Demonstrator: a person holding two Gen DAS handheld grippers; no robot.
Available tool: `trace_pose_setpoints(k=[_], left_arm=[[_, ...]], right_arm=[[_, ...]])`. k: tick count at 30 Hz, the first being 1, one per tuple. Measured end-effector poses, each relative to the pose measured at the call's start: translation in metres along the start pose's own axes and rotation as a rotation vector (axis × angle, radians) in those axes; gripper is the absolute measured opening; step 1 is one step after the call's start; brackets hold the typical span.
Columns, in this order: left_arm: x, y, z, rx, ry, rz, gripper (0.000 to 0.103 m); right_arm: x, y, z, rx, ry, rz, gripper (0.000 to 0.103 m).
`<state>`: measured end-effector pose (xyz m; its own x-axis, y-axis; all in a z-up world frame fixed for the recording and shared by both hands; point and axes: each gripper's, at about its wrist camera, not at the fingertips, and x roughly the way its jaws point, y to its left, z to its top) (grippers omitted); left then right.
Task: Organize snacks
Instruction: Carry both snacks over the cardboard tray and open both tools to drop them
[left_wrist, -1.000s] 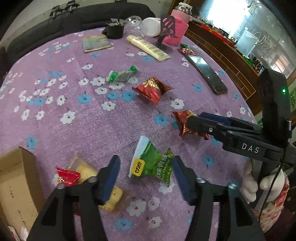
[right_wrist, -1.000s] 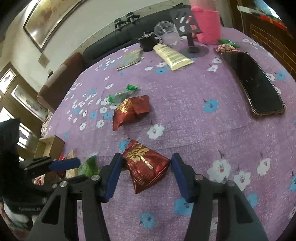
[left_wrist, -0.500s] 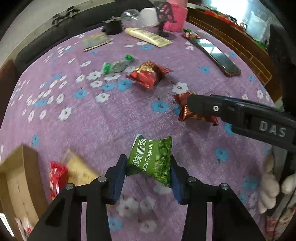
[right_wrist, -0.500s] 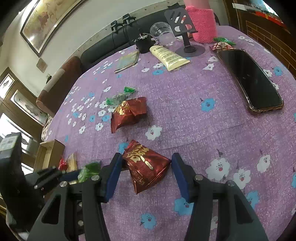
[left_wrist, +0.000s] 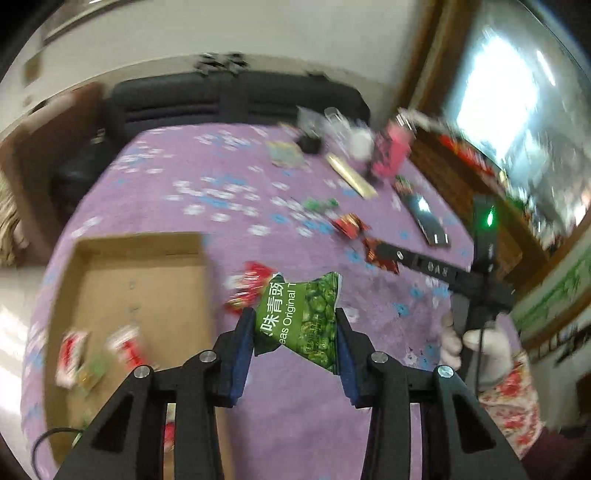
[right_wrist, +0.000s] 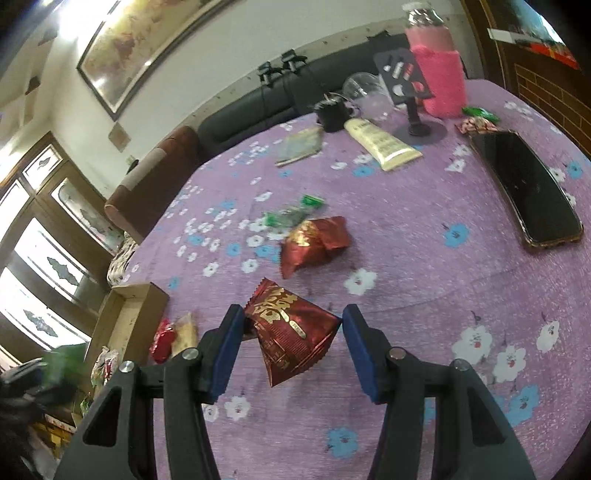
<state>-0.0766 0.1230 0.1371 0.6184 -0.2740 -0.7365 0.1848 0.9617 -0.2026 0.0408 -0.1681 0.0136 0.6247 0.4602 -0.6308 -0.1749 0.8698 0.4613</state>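
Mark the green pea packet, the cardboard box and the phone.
green pea packet (left_wrist: 301, 319), left wrist view, printed front.
cardboard box (left_wrist: 147, 291), left wrist view, bare floor.
phone (right_wrist: 524, 184), right wrist view, screen.
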Motion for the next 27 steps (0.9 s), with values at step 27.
trace_pose_setpoints(k=[27], left_arm=[[0.022, 0.181, -0.029, -0.285, 0.063, 0.143, 0.043]], right_arm=[[0.068, 0.248, -0.045, -0.367, 0.195, 0.16, 0.055]])
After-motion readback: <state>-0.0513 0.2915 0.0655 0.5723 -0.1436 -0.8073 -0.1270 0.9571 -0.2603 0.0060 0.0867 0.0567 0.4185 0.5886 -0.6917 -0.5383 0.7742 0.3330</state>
